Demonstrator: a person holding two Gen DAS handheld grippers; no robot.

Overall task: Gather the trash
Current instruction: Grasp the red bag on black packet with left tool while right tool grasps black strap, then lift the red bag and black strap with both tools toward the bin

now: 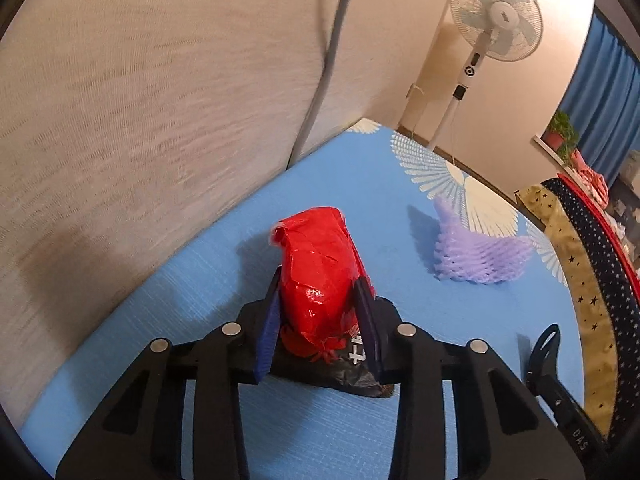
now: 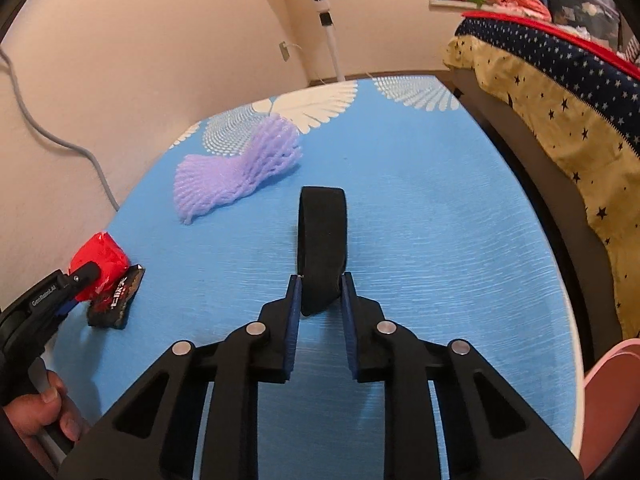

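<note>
The left gripper (image 1: 320, 300) clamps the crumpled red plastic wrapper (image 1: 320, 268) and the right gripper (image 2: 320, 292) pinches the black foam loop (image 2: 322, 240), both closed for lifting off the blue mat (image 2: 440, 260).

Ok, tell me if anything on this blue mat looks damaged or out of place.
Nothing is spilled. The purple foam net lies twisted and loose on the blue mat, untouched. The red wrapper is crumpled, over a flattened black packet.
</note>
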